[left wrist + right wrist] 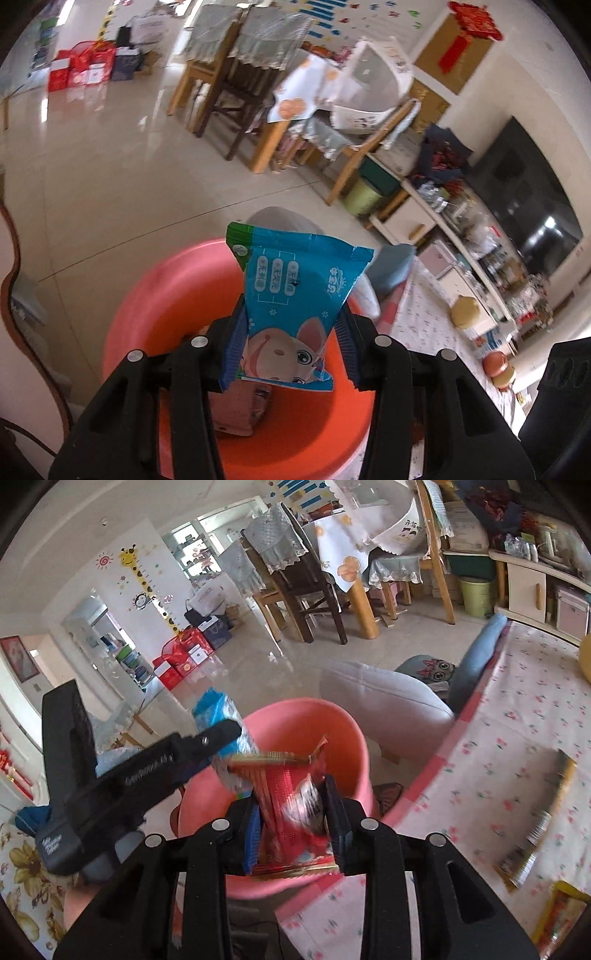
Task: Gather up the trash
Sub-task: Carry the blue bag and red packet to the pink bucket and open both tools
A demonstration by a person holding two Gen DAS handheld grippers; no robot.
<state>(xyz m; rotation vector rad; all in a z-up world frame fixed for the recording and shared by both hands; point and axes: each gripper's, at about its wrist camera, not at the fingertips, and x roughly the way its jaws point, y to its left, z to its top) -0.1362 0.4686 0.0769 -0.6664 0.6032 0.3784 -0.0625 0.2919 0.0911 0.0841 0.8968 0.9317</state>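
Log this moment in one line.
left gripper: holds blue packet | right gripper: holds red wrapper | both over pink bin

blue wrapper (291,295), red wrapper (291,812), pink bin (332,734)

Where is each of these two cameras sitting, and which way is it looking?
Left wrist view: sits on the left tongs, looking forward and down along them at a blue packet they pinch above a pink bin; only the tongs' black fingers show.
Right wrist view: sits on the right tongs, looking forward and down at a red wrapper they pinch over the bin; the left tongs reach in from the left.
Shared: bin, blue packet, dining chairs behind.
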